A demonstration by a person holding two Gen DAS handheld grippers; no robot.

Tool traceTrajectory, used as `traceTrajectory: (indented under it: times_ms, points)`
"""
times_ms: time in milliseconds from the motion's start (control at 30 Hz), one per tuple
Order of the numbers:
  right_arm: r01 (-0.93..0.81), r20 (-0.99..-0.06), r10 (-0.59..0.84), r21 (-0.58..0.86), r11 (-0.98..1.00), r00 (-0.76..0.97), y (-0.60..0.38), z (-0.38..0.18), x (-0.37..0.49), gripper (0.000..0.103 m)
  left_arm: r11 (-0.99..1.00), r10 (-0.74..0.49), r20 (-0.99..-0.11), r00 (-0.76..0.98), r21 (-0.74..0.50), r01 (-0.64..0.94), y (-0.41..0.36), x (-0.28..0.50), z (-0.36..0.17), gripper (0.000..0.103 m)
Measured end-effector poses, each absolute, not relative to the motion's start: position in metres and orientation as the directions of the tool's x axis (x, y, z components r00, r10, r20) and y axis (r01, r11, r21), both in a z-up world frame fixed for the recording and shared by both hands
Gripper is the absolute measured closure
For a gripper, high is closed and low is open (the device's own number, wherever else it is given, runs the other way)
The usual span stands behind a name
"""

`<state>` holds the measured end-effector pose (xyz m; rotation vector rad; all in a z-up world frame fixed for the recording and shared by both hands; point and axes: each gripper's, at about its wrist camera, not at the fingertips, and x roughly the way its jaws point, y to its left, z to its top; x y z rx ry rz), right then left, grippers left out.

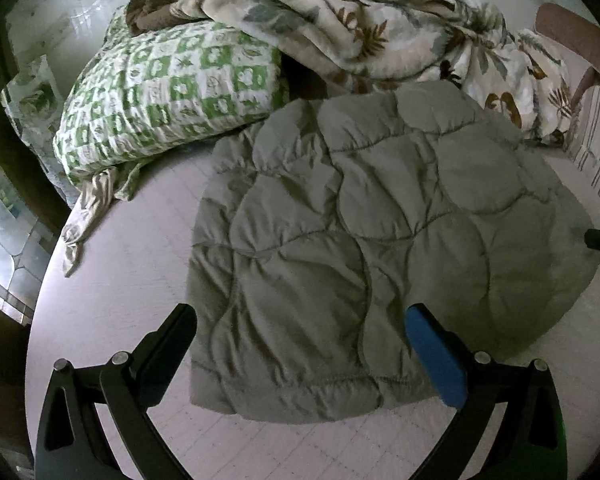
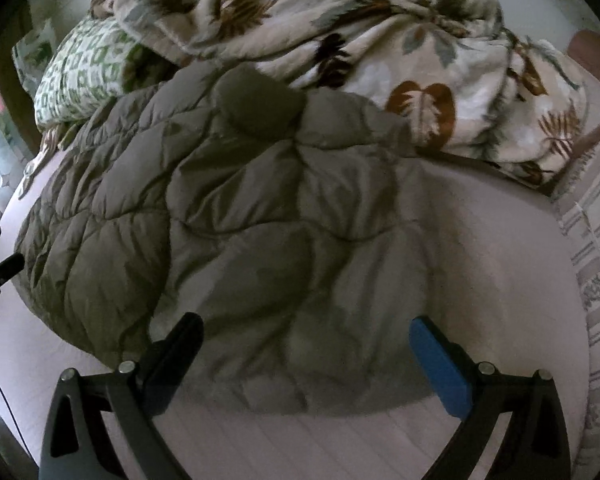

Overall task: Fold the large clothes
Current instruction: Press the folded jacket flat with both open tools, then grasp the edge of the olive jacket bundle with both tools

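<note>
One folded grey quilted jacket (image 1: 340, 240), flat, long axis toward the pillow (image 1: 168, 104).

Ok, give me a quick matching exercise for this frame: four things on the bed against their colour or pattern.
Things:
1. quilted jacket
2. pillow
3. blanket
4. left gripper

Looks:
A. green and white checks
B. cream with leaf print
C. plain grey-green
D. black, one blue pad

Pairs: 1-C, 2-A, 3-B, 4-D

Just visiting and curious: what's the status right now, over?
Left gripper open, right gripper open, both empty. Grey quilted garment lies bunched on the bed. Green pillow and leaf-print blanket crowd its far edge.
</note>
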<state>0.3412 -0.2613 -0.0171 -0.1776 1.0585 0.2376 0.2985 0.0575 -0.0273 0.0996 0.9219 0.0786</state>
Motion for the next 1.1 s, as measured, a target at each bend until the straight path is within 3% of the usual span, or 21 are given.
traceTrajectory:
  times_ms: [467,633,933,1100]
  points:
    - [-0.177,-0.917,0.076,0.006,0.984,0.391,-0.324,-0.005,0.385,0.000,0.992,0.119,-0.839,0.531,0.082,-0.094,0.130,0.337,-0.019,0.000]
    - [-0.149,-0.928,0.085,0.032,0.988,0.363,-0.330,-0.021,0.406,0.000,0.994,0.049,-0.868,0.494,-0.004,-0.106,0.137,0.359,-0.045,0.000]
    - [-0.110,-0.941,0.082,0.049,0.993,0.327,-0.339,-0.055,0.436,0.000,0.994,-0.019,-0.942,0.335,-0.054,-0.093,0.135,0.380,-0.117,0.000]
    - [-0.093,-0.950,0.113,0.089,0.992,0.292,-0.347,-0.072,0.450,0.000,0.999,0.041,-0.947,0.319,0.035,-0.026,0.118,0.385,-0.125,0.000]
